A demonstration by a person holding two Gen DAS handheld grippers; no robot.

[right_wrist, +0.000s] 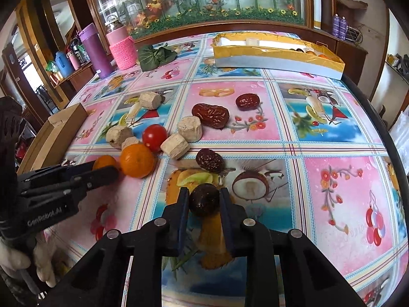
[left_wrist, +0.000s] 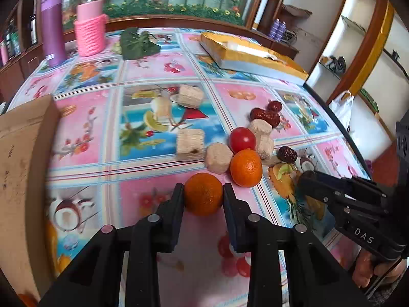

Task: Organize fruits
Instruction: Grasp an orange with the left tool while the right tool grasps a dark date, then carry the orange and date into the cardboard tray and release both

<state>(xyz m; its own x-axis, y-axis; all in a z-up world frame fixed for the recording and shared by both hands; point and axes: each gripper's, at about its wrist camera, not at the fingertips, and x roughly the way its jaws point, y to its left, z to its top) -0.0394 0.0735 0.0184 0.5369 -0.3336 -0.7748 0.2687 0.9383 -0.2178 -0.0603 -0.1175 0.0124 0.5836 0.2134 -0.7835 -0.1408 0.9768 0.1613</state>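
My left gripper is shut on an orange mandarin just above the tablecloth; it shows at the left of the right wrist view. My right gripper is shut on a dark red date. A second mandarin lies beside a cherry tomato. More dates and several beige biscuit chunks lie scattered mid-table. A yellow-lined box holding some fruit stands at the far right.
A cardboard box stands at the left edge. A pink cup, a purple bottle and a green leaf stand at the back. The table's right edge is close.
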